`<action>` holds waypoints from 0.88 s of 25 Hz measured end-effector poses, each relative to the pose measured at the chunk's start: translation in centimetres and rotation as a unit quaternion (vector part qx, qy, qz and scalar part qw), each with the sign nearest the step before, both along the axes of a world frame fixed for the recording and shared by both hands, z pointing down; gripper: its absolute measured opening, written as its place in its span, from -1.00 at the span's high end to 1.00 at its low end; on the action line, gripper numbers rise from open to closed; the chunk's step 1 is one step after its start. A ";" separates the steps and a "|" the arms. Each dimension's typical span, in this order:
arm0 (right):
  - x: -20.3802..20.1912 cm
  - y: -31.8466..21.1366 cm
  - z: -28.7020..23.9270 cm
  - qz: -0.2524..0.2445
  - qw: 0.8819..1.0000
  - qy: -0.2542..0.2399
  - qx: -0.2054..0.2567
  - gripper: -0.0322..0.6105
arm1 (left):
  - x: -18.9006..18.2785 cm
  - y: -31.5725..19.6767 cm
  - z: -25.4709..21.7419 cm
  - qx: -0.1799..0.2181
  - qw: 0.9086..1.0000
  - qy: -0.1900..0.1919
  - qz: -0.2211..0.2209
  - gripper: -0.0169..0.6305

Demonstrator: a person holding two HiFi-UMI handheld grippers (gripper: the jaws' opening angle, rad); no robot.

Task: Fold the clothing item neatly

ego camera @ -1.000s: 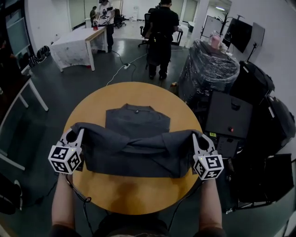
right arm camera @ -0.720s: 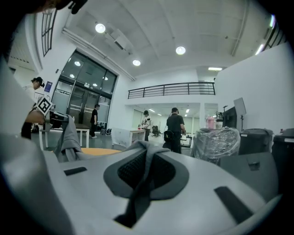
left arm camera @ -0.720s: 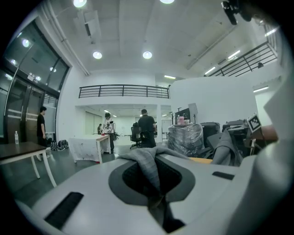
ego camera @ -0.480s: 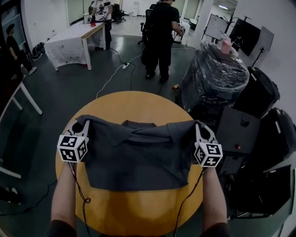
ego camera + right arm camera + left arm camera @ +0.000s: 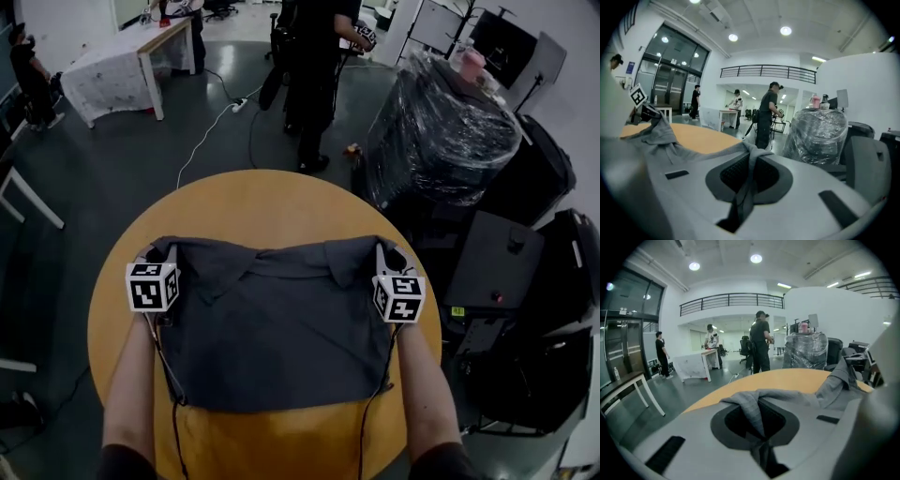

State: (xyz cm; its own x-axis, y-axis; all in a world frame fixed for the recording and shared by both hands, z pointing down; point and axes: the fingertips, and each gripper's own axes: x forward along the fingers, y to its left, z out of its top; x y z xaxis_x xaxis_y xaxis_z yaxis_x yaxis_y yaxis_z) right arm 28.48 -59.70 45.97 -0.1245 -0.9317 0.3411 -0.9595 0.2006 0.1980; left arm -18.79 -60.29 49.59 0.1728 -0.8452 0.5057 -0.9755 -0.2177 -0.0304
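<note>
A dark grey shirt (image 5: 277, 323) lies folded over itself on the round wooden table (image 5: 253, 202), its collar along the far edge. My left gripper (image 5: 159, 255) is shut on the shirt's far left corner, and a strip of grey cloth (image 5: 754, 411) is pinched between its jaws. At the far right corner my right gripper (image 5: 387, 258) is shut on the shirt too, with a fold of cloth (image 5: 745, 187) running down through its jaws. Both grippers sit low at the shirt's far edge, level with each other.
A plastic-wrapped bulky object (image 5: 441, 131) and black cases (image 5: 492, 262) stand close to the table's right. A person (image 5: 309, 66) stands just beyond the table; a white table (image 5: 127, 61) is at far left. A cable (image 5: 211, 131) crosses the floor.
Both grippers carried the shirt's near hem away from me, over the collar end, and lowered it. The shirt now lies folded with the held edge on the far side.
</note>
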 end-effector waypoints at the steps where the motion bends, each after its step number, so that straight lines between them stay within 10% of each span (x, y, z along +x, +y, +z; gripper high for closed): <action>1: 0.0 -0.3 1.4 0.001 1.000 0.013 -0.016 0.89 | 0.0 -0.4 1.2 -0.015 1.000 -0.002 -0.004 0.87; 9: 0.9 -1.2 8.1 0.011 0.990 0.093 -0.102 0.89 | -1.2 -0.4 6.8 -0.113 0.993 -0.013 -0.009 0.87; 14: 3.5 -0.8 10.7 0.072 0.985 0.051 -0.151 0.86 | -1.9 0.7 8.2 -0.161 0.986 -0.040 -0.018 0.77; 22: 4.6 1.2 9.1 0.098 0.984 0.050 -0.139 0.55 | -3.1 2.9 6.6 -0.130 0.990 0.000 -0.046 0.21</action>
State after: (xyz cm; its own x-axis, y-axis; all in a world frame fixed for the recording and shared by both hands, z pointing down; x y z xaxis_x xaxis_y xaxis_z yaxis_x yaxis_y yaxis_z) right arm 33.12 -58.53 55.08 0.0946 -0.8032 0.5881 -0.9639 0.0738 0.2559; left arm -21.87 -57.42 56.24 0.1019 -0.6983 0.7085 -0.9916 -0.1287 0.0158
